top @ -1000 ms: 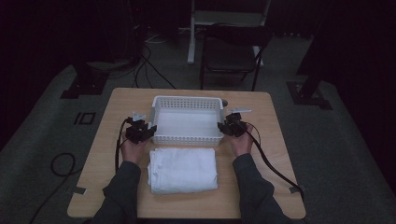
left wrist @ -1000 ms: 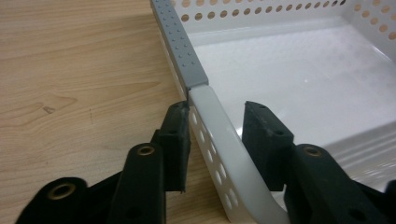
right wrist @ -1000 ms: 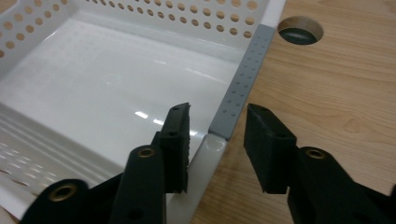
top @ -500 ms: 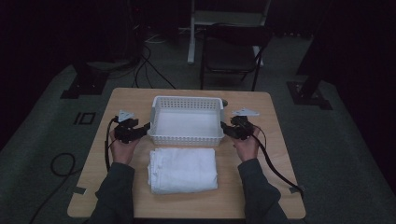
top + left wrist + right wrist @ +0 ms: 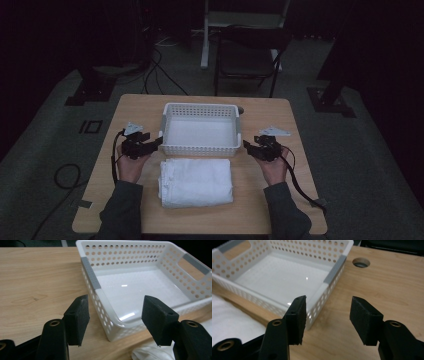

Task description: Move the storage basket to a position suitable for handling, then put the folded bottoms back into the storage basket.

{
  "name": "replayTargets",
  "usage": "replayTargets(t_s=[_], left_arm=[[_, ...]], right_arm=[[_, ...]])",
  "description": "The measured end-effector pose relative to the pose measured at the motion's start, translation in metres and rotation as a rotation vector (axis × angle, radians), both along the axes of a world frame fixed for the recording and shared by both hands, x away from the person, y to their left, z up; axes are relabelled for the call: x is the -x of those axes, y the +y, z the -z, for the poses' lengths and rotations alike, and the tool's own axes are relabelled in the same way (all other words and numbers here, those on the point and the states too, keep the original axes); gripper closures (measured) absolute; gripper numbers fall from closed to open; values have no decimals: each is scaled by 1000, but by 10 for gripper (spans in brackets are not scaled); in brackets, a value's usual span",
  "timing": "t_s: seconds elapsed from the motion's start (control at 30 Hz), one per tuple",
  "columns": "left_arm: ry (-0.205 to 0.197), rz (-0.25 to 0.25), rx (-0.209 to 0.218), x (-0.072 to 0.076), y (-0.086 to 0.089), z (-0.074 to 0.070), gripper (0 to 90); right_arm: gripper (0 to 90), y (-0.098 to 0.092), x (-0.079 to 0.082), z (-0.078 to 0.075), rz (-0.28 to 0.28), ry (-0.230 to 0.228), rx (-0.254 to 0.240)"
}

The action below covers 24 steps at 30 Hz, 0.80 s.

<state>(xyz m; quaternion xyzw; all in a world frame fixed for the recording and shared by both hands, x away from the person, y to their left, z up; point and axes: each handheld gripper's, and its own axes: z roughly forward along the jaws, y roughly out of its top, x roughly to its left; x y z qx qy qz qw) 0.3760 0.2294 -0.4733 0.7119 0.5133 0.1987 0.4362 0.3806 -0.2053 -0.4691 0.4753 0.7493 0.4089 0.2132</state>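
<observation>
— The claws? 
— The left gripper [image 5: 159, 142] and right gripper [image 5: 247, 145] have just been opening; matte black foam pads stand parted, nothing between them.
— And the basket?
— The white perforated plastic basket [image 5: 199, 148], grey-taped at both ends, sits between them mid-table. A folded white towel [image 5: 196, 182] lies just before it.

The basket [image 5: 199, 129] was white plastic, its walls patterned with rows of small round holes and marked with grey strips at the rims of its short ends. The folded towel [image 5: 196, 181] was plain white. The table [image 5: 135, 107] showed pale wood grain. Both grippers' jaws were matte black.
</observation>
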Motion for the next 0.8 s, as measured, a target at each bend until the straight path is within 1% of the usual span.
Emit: replayTargets(t_s=[0.13,0.23,0.33,0.43,0.53,0.6,0.8], left_arm=[[0,14,-4,6,-3,1,371],[-4,19,1,9,-5,0,367],[-7,32,2,14,-8,0,365],[-4,48,6,18,-13,1,365],[-3,63,-4,23,-18,1,360],[-4,72,-6,27,-21,1,356],[10,97,-12,36,-28,2,333]], right_arm=[[457,0,6,6,-7,12,18],[455,-1,9,8,-11,22,17],[457,0,12,7,-16,20,23],[486,0,16,6,-31,15,20],[489,0,22,4,-43,12,16],[480,1,25,3,-53,13,16],[440,4,38,2,-74,14,10]])
